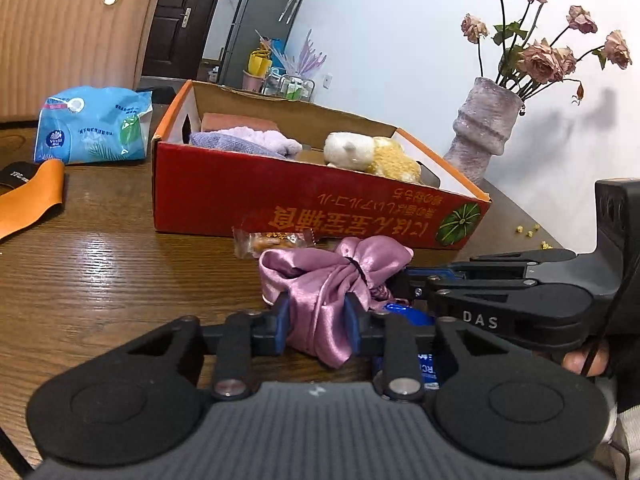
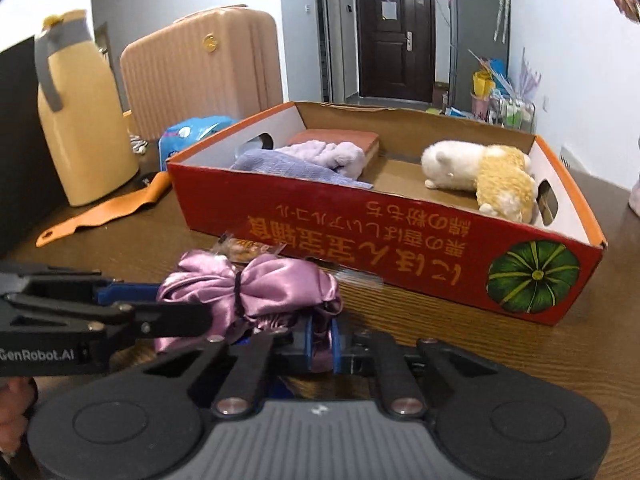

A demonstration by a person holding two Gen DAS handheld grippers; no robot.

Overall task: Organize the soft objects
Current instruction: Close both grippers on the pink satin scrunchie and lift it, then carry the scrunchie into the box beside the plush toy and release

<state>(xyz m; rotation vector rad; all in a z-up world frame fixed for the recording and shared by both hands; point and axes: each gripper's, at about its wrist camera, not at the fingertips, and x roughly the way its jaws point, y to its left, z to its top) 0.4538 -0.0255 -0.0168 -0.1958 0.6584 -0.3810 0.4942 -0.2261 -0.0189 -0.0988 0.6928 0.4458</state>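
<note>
Left tongs (image 1: 316, 326) were clamped on pink satin bundle (image 1: 320, 280); right tongs (image 2: 322, 344) pinched its other end, nearly shut. Bundle lay on table (image 1: 120, 272), snack packet (image 1: 272, 240) just beyond. Farther ahead stood red box (image 2: 400, 248), holding lilac towel (image 2: 304, 160) and plush toy (image 2: 480, 176).

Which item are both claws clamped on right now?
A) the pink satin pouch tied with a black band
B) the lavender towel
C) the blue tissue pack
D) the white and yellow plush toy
A: the left claw and right claw each pinch folds of the pink satin pouch on the table in front of the red cardboard box; the other three lie untouched.
</note>
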